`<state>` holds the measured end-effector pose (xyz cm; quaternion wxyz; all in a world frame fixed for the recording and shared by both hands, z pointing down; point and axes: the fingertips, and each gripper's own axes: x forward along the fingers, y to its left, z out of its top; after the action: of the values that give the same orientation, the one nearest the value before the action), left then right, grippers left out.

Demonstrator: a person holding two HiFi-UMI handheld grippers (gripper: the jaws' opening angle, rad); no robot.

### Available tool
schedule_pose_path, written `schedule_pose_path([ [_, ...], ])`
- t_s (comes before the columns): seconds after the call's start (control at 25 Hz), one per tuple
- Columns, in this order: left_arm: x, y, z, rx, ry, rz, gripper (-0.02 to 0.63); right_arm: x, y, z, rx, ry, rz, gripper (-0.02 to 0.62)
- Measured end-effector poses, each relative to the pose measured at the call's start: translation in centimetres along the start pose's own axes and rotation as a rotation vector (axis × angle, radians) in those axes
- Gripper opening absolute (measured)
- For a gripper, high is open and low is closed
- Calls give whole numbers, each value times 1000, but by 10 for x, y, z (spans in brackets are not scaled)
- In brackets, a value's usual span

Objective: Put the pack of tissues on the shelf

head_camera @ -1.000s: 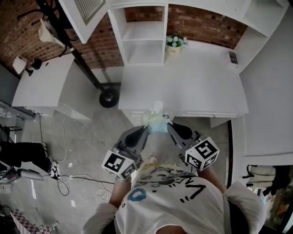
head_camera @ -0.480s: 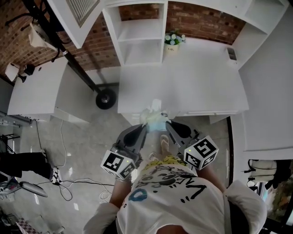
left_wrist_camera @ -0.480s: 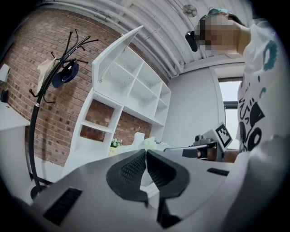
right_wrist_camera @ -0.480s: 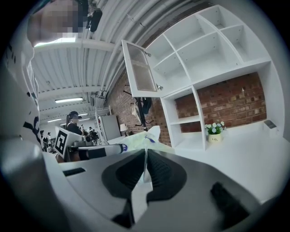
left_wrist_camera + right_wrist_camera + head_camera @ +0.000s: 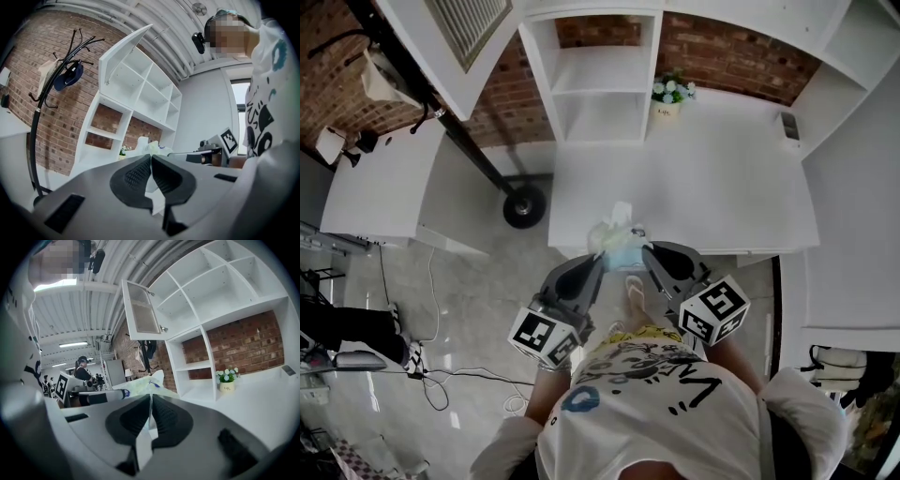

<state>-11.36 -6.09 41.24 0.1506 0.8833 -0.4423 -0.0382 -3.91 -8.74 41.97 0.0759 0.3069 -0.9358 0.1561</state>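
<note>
The pack of tissues (image 5: 615, 238), pale green and white in a crinkled wrap, hangs between my two grippers over the front edge of the white desk (image 5: 722, 178). My left gripper (image 5: 598, 259) is shut on the wrap's left end, and its view shows a thin white edge of the pack (image 5: 149, 148) pinched at the left gripper (image 5: 151, 162). My right gripper (image 5: 645, 251) is shut on the other end. In its view the pack (image 5: 140, 385) rises just past the right gripper (image 5: 151, 401). The open white shelf unit (image 5: 595, 84) stands at the desk's back.
A small pot of white flowers (image 5: 668, 94) stands beside the shelf unit, and a small grey device (image 5: 789, 125) lies at the desk's back right. A coat rack's round base (image 5: 525, 206) sits on the floor left of the desk. An open cabinet door (image 5: 142, 312) hangs above.
The desk and shelf have drawn a little closer, so the held pack now hangs over the desk's front edge. Both grippers keep their hold.
</note>
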Motion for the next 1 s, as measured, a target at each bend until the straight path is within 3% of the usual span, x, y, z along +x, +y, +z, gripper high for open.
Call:
schedule_pose_path([
  [0.52,85,53,23,30,7,37,18,53,-79,30,7,7,45,29],
  [1.0,140,86,0,2,60,121,18,83,-138,16,42,86,109,29],
])
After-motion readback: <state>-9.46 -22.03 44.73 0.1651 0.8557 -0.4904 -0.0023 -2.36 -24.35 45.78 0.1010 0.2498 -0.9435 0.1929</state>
